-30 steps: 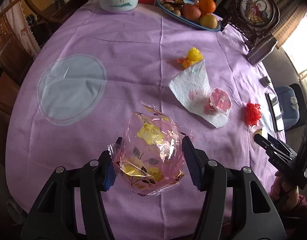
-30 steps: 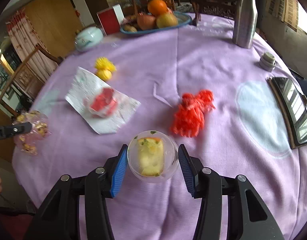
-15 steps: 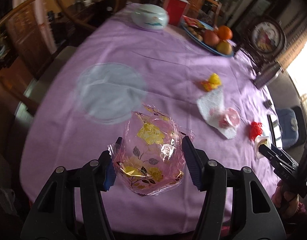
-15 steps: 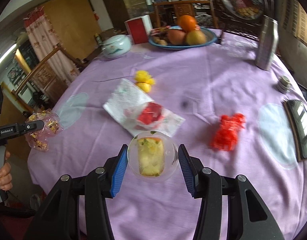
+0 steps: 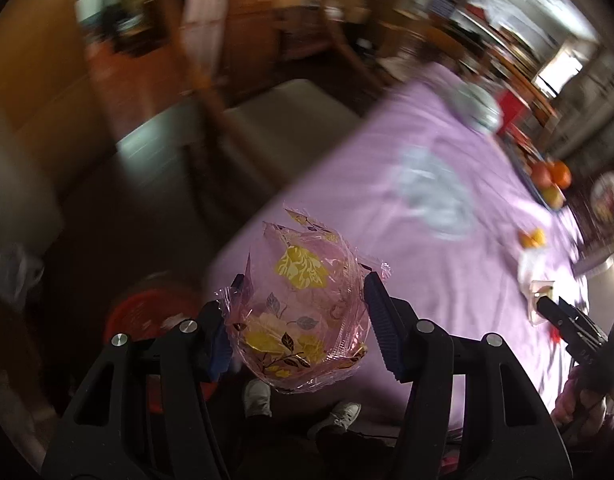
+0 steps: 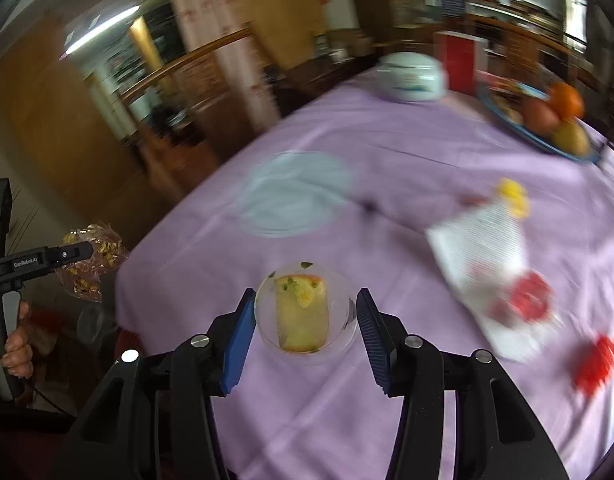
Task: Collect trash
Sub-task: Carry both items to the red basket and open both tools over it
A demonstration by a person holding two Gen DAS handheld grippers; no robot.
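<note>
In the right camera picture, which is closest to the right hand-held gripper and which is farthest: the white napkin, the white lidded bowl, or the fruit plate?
From the right hand-held gripper, which holds a clear cup:
1. White napkin, on the right, mid-table.
2. White lidded bowl, at the far edge, slightly right of centre.
3. Fruit plate, far right corner; only a little beyond the bowl.

Wrapper (image 5: pixel 303 312): thin, glossy, crinkled pink film with printed flowers. Cup (image 6: pixel 305 317): clear, smooth plastic. Tablecloth (image 6: pixel 387 184): matt lilac cloth; napkin (image 6: pixel 483 248): apparently ribbed white paper, though blurred.
</note>
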